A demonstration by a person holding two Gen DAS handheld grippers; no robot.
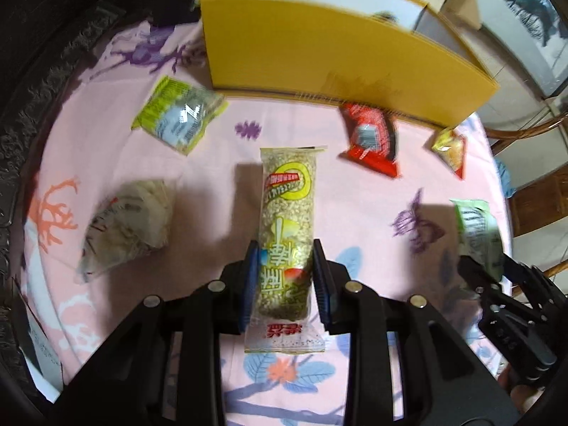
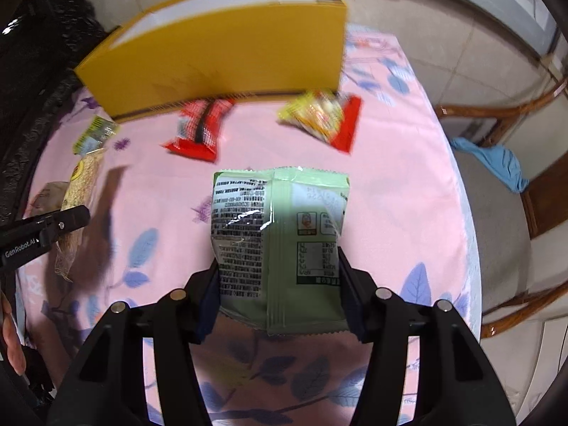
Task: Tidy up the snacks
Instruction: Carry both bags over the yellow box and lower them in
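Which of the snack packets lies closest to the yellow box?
The red packet, its top edge almost at the yellow box wall. The yellow-green packet and small yellow packet lie farther out.

Glossy plastic wraps the grain bar and green packet; printed cloth covers the tabletop; the yellow box looks matt cardboard.

Home dining room: tablecloth, wooden chair.

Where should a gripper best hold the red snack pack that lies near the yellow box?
Grip the red snack pack across its narrow middle, coming from above. It lies flat on the tablecloth, and its flared ends are wider. The yellow box blocks the far side.
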